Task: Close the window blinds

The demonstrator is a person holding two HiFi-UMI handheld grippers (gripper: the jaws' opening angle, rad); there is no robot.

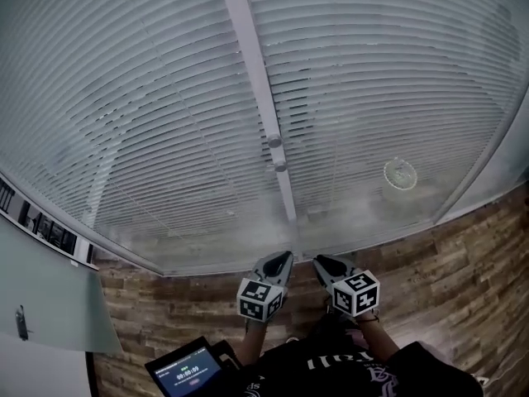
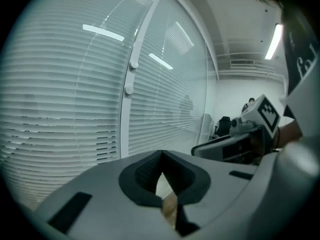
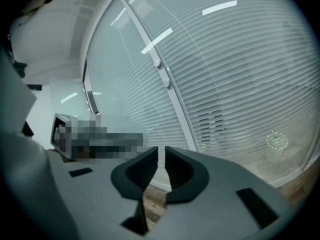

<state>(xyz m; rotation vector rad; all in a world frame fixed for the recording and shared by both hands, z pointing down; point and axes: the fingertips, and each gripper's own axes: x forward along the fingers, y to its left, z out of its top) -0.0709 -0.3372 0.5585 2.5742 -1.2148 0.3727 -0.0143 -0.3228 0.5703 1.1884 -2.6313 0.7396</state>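
Head view: window blinds [image 1: 165,98] lowered across both panes either side of a white mullion [image 1: 256,81]; left gripper [image 1: 287,256] and right gripper [image 1: 318,260] side by side beneath, above wood flooring [image 1: 463,263], well short of the slats. Left gripper view: jaws pressed tip to tip, nothing held; blinds ahead. Right gripper view: jaws a thin slit apart, nothing between; blinds ahead, some low slats gapped.

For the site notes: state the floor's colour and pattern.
The floor is brown, in wood-grain planks; the head view shows it best.
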